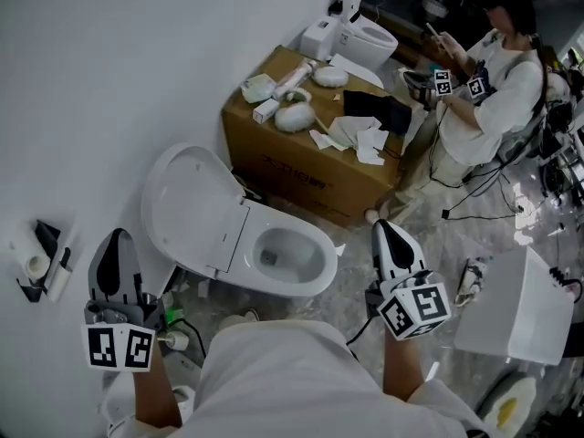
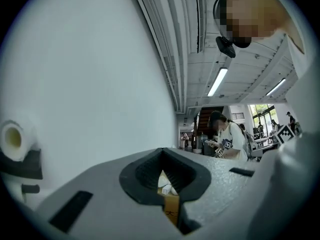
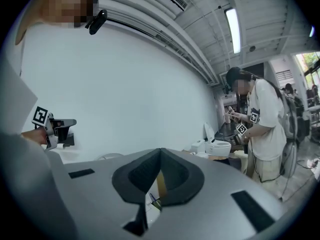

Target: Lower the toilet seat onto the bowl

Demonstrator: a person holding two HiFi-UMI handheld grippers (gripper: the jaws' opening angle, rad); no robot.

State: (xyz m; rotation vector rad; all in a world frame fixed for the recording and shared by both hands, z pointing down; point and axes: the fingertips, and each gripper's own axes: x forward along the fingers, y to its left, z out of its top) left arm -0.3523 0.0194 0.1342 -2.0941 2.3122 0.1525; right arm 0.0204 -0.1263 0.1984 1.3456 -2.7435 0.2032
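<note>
The white toilet bowl (image 1: pixel 290 255) stands open in the middle of the head view. Its seat and lid (image 1: pixel 192 210) are raised, leaning back towards the white wall on the left. My left gripper (image 1: pixel 115 243) hovers left of the raised seat, apart from it, jaws shut with nothing between them. My right gripper (image 1: pixel 384 233) hangs right of the bowl, also shut and empty. In the left gripper view the closed jaws (image 2: pixel 162 153) point along the wall. The right gripper view shows its closed jaws (image 3: pixel 160 152) and my left gripper (image 3: pixel 53 127) at far left.
A cardboard box (image 1: pixel 310 173) with white items on top stands just behind the toilet. A second toilet (image 1: pixel 361 35) sits farther back. A person (image 1: pixel 497 89) stands at the back right. A white slab (image 1: pixel 520 310) lies on the floor at right. A paper holder (image 1: pixel 41 259) hangs on the wall.
</note>
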